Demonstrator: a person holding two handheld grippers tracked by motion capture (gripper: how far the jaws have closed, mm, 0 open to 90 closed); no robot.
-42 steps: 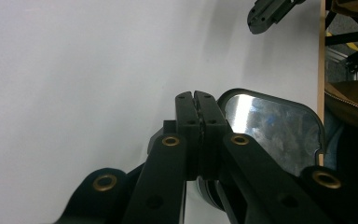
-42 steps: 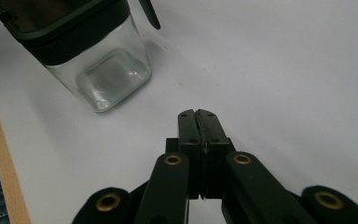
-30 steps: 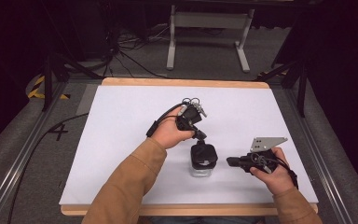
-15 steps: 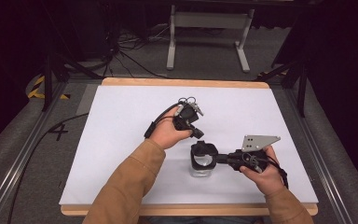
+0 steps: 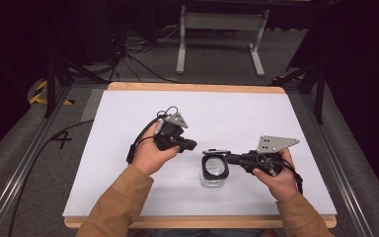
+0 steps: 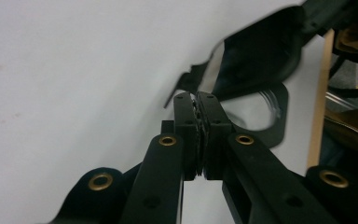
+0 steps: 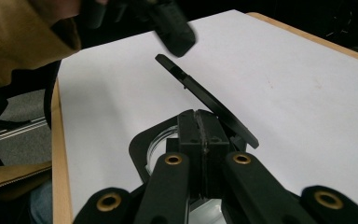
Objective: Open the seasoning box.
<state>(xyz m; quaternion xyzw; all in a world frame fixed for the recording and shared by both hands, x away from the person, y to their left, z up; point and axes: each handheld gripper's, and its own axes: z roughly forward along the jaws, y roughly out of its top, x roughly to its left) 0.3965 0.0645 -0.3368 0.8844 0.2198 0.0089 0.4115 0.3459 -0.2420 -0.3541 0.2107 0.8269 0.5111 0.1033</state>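
Jaws closed, right gripper point(image 5: 234, 159) now touching jar point(image 5: 214, 171), lid point(image 7: 205, 99) raised.

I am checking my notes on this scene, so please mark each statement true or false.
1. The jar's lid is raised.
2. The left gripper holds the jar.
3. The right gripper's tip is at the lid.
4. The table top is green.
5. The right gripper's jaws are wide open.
1. True: the lid stands tilted up from the jar.
2. False: the left gripper is apart from the jar, to its left, with jaws shut on nothing.
3. True: the right gripper reaches the lid from the right.
4. False: the table has a white top.
5. False: its jaws are pressed together.
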